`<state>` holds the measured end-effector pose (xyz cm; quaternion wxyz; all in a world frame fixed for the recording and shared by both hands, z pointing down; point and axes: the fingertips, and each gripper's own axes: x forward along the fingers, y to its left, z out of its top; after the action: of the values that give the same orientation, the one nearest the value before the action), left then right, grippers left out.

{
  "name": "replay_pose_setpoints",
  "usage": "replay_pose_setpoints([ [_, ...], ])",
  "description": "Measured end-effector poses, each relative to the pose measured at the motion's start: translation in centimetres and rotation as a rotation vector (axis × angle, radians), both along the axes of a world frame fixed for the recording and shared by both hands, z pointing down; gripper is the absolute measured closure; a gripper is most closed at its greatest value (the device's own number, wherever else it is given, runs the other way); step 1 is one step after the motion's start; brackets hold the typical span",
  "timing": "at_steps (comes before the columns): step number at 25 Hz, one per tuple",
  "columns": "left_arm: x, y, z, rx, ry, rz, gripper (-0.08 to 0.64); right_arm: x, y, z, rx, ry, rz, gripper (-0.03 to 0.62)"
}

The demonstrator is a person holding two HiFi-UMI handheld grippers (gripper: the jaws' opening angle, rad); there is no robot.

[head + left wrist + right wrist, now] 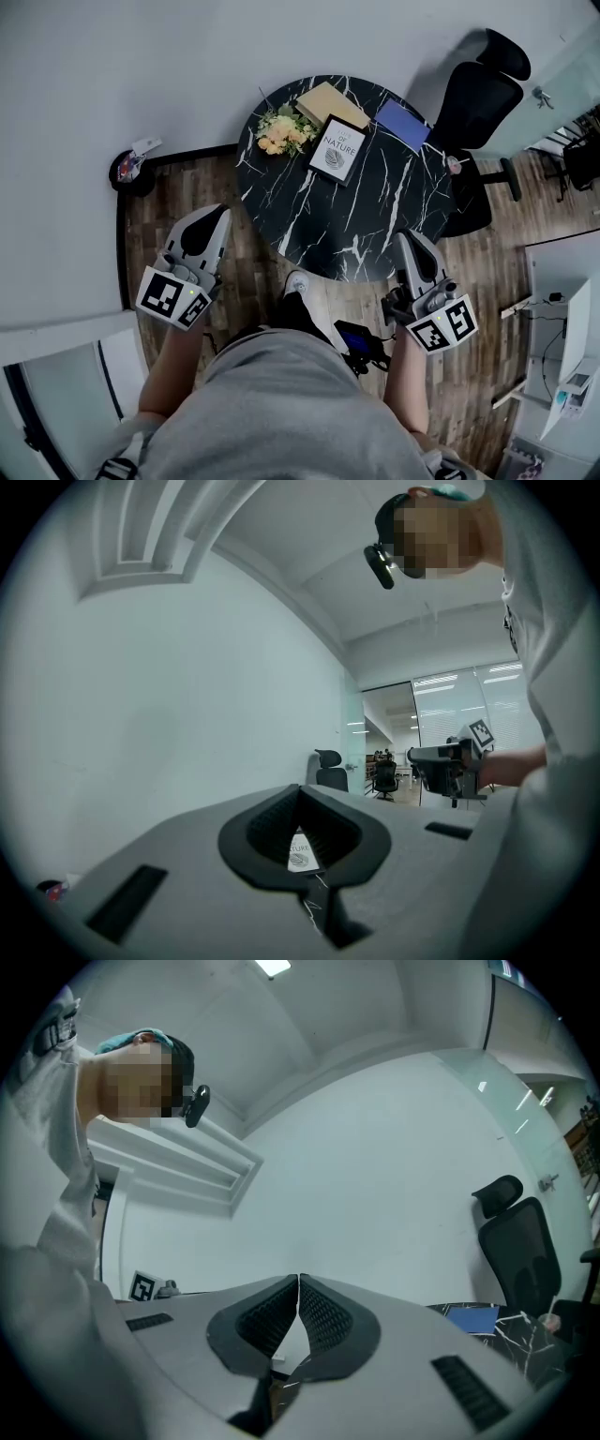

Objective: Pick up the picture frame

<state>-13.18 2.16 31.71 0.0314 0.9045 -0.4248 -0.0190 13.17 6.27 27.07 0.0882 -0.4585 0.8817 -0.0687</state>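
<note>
Where the round black marble table (375,220) fills the floor ahead, the left gripper (217,216) and right gripper (410,240) hover short of its near rim, jaws pressed together on nothing. The picture frame (337,150), black-edged around a white print lettered NATURE above a dark round motif, sits on the table's far half beside the flowers (284,131). Its long axis runs away from the person, with the top tipped slightly right.

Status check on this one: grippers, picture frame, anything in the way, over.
Left gripper and right gripper both shut, empty, at the table's near side. Picture frame untouched on it, flowers close beside. Nothing between grippers and frame.
</note>
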Motion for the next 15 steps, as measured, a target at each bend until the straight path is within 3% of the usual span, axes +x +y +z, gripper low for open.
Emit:
replay_pose_setpoints([
  [15,3.9,-6.3,0.4,-0.008,-0.023,-0.035,0.554,4.3,-7.7,0.9,-0.008,-0.018,-0.053,0.565],
])
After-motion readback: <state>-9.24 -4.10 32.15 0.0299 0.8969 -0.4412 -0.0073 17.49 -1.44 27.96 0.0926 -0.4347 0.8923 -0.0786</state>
